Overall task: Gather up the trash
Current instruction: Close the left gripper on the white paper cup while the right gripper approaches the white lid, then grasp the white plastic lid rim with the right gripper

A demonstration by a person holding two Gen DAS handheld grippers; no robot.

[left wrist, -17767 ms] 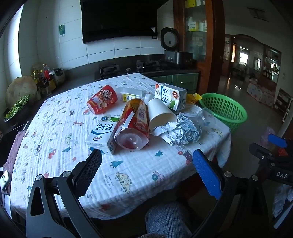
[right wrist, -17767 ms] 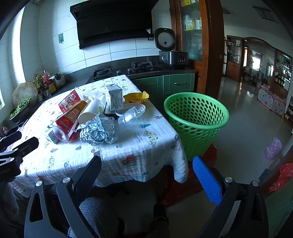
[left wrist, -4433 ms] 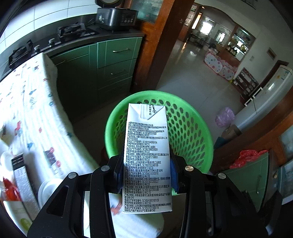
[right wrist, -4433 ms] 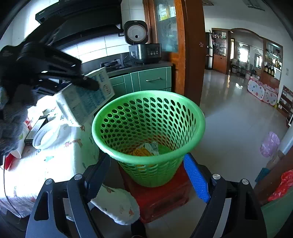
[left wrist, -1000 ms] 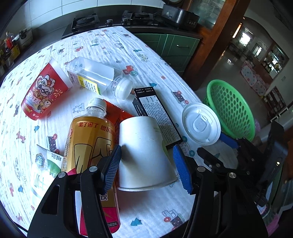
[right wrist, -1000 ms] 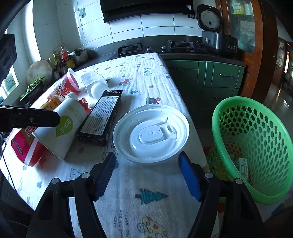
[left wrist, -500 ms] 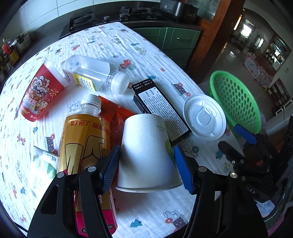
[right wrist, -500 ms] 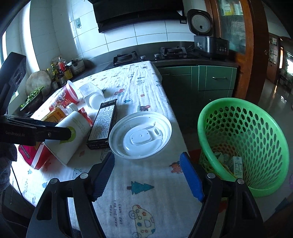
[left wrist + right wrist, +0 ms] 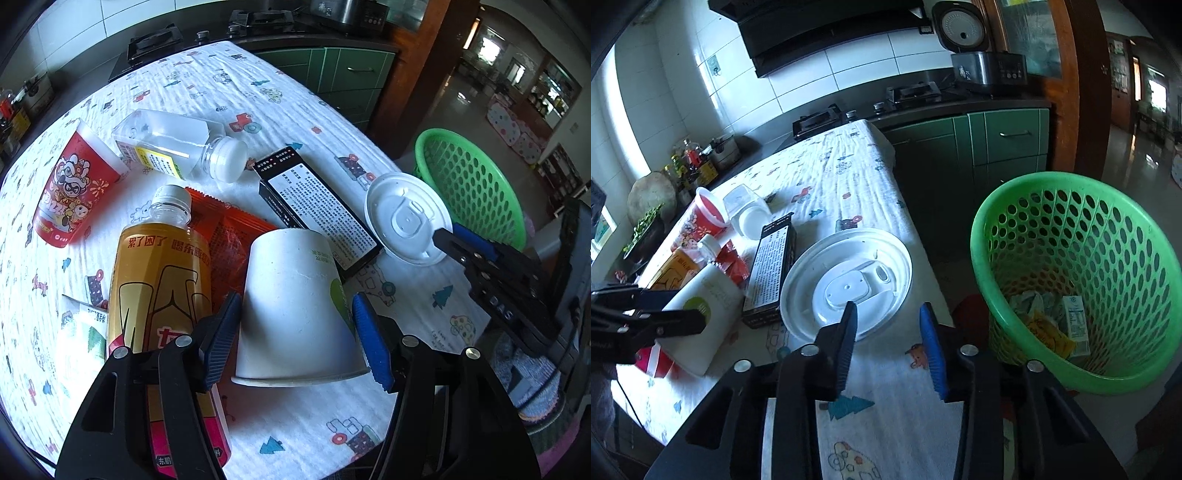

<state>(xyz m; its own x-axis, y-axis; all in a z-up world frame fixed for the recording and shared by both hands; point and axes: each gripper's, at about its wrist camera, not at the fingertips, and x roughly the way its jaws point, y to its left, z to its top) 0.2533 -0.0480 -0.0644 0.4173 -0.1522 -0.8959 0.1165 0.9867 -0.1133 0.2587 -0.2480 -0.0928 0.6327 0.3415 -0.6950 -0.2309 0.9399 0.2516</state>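
Partway through, judging by the layout: a milk carton (image 9: pixel 1076 325), a yellow wrapper (image 9: pixel 1047 332) and crumpled scraps already in the green basket (image 9: pixel 1071 229), which stands on the floor just off the desk's right edge. Plenty left on the desk (image 9: pixel 207 85): white paper cup (image 9: pixel 295 306) lying on its side at the near edge, flat white lid (image 9: pixel 406 218) to its right near the basket, black box (image 9: pixel 317 206) between them, orange-labelled bottle (image 9: pixel 162 266) on the left over a red wrapper (image 9: pixel 229 229), clear bottle (image 9: pixel 177 147) and red printed cup (image 9: pixel 70 184) farther back. Left gripper (image 9: pixel 295 332) spread wide, fingers flanking the paper cup close on both sides, not clearly pressing it yet. Right gripper (image 9: pixel 890 343) moderately open, holding nothing, tips at the near rim of the lid. Desk covered in a white cloth printed with small cartoon cars and trees. Beyond: a kitchen with white wall tiles, gas hob (image 9: pixel 820 118), green cabinets (image 9: pixel 979 147), rice cooker (image 9: pixel 964 26) and a wooden door frame.
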